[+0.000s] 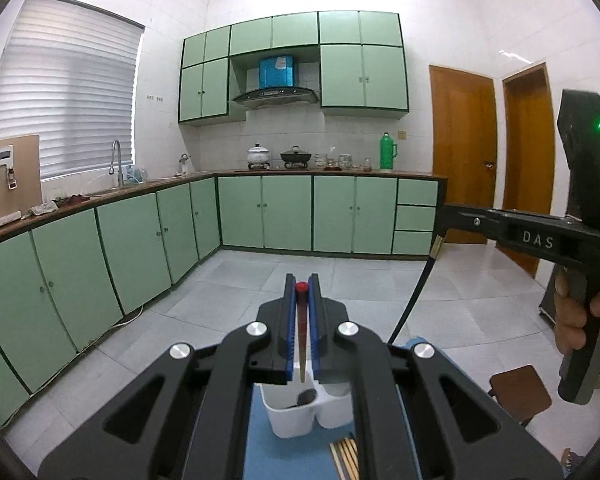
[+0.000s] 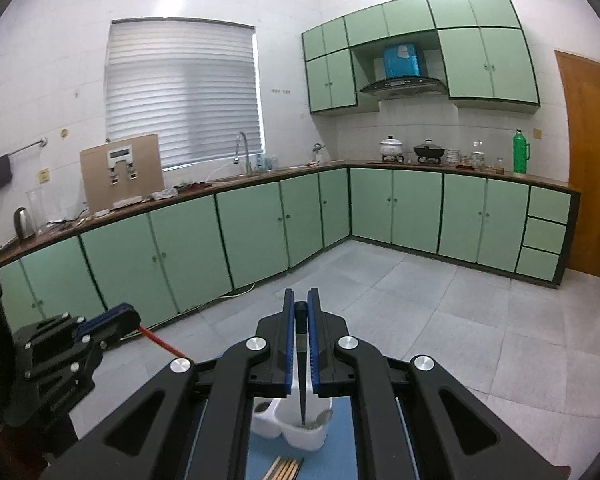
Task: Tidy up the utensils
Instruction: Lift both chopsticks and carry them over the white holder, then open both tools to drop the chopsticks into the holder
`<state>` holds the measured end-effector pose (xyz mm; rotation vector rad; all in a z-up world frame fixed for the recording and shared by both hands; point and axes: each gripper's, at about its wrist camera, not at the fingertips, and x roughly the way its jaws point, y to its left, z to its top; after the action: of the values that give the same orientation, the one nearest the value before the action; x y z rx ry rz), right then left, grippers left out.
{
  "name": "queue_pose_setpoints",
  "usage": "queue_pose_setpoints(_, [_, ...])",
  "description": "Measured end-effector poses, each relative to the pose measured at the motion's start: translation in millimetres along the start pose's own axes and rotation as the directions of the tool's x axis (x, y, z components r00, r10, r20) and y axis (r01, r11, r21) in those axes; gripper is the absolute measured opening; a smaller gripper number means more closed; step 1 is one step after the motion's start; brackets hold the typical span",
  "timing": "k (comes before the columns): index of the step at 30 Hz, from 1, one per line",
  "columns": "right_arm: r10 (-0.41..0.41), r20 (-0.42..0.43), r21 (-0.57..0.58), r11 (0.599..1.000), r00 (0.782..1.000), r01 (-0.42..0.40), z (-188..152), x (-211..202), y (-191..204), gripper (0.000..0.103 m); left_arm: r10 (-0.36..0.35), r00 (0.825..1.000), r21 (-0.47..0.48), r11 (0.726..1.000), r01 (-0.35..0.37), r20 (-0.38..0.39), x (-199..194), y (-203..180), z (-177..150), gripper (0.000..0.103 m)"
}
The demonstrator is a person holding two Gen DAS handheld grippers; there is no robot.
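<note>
My left gripper (image 1: 301,292) is shut on a red-topped chopstick (image 1: 301,320) that hangs point down over the white utensil holder (image 1: 300,412). My right gripper (image 2: 300,306) is shut on a black chopstick (image 2: 302,376) whose tip points into the same white holder (image 2: 296,428). The holder stands on a blue mat (image 2: 340,452) and has several compartments; a dark utensil lies in one. Several wooden chopsticks (image 1: 345,458) lie on the mat in front of it; they also show in the right wrist view (image 2: 286,468). Each gripper shows in the other's view: right (image 1: 440,220), left (image 2: 112,322).
Green base cabinets (image 2: 260,224) run along two walls under a brown counter with a sink tap (image 2: 242,152), pots and a green flask (image 2: 521,152). A brown stool (image 1: 520,394) stands to the right of the mat. Tiled floor lies beyond. Wooden doors (image 1: 464,152) are on the right.
</note>
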<state>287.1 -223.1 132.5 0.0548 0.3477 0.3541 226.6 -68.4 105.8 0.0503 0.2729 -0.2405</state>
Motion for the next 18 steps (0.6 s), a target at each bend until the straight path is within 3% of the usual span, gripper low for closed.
queue_pose_setpoints(7, [-0.029, -0.051, 0.009, 1.000, 0.998, 0.030, -24.4, 52.2, -6.9, 0.006, 0.003, 0.996, -0.026, 1.000, -0.005, -0.090, 57.9, 9.3, -20.2, 0.005])
queue_pose_setpoints(11, [-0.022, -0.100, 0.021, 0.999, 0.995, 0.024, -39.9, 65.5, -12.3, 0.009, 0.012, 0.992, -0.021, 1.000, -0.014, -0.123, 68.0, 11.9, -30.4, 0.008])
queue_pose_setpoints(16, [-0.033, -0.088, 0.021, 0.999, 0.996, 0.035, -49.0, 47.6, -16.3, 0.024, 0.015, 0.991, -0.023, 1.000, -0.018, -0.133, 56.5, 15.1, -37.6, 0.019])
queue_pose_setpoints(18, [-0.046, -0.083, 0.021, 0.999, 0.996, 0.047, -53.6, 36.6, -16.1, 0.034, 0.015, 0.991, -0.027, 0.999, -0.019, -0.133, 48.5, 14.9, -41.8, 0.028])
